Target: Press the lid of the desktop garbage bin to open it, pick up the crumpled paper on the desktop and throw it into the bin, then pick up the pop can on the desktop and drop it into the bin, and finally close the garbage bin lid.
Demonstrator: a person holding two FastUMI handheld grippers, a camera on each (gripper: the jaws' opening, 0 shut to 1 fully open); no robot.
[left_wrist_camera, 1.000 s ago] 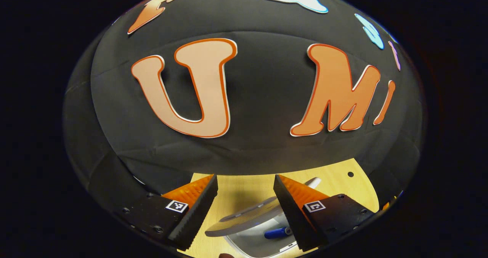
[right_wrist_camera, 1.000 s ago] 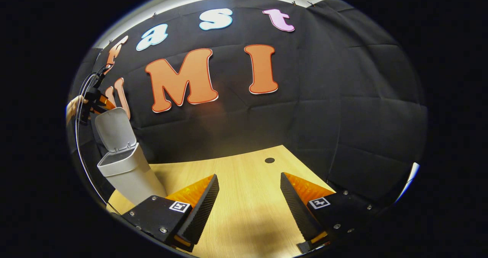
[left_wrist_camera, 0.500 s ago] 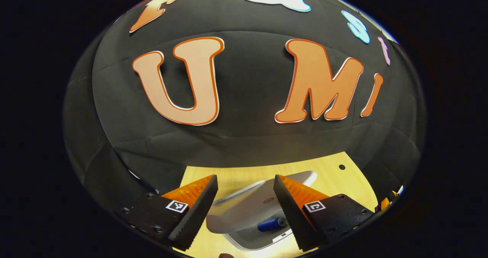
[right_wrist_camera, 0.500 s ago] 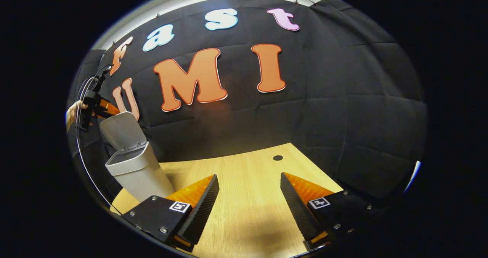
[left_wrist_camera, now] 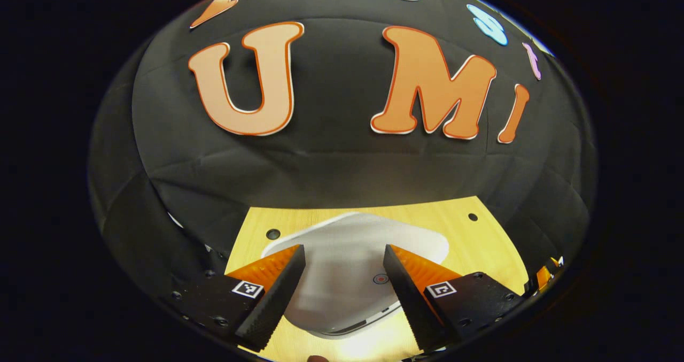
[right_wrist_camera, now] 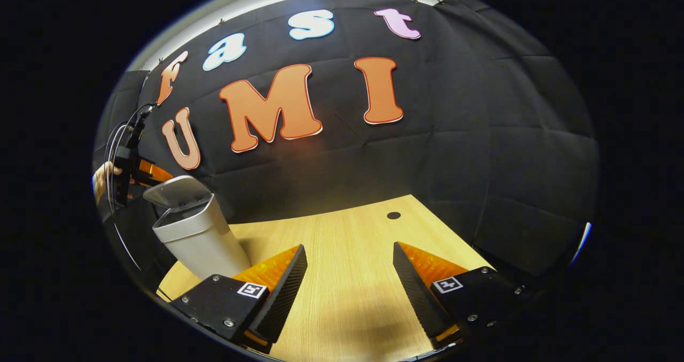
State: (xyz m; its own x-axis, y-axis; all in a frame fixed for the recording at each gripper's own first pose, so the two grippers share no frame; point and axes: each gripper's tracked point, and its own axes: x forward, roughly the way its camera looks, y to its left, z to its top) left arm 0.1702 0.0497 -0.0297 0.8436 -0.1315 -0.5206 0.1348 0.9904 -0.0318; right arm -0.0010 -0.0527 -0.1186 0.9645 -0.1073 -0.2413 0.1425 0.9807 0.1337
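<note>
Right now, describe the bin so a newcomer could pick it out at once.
Start at the wooden table in front of the black cloth wall. At its left end, seen from the right gripper view, stands the bin: a tall pale grey tub. Its hinged lid hangs partly open, with the left gripper right behind it.

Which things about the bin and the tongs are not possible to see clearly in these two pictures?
- Bin contents: in the left gripper view the lid covers the opening.
- Lid latch: in the right gripper view the lid is tilted over the bin; too small to tell whether a gap remains.
- Left tongs in the right gripper view: small at the edge; contact with the lid is unclear.
- Lid surface: blurred in the left gripper view.
</note>
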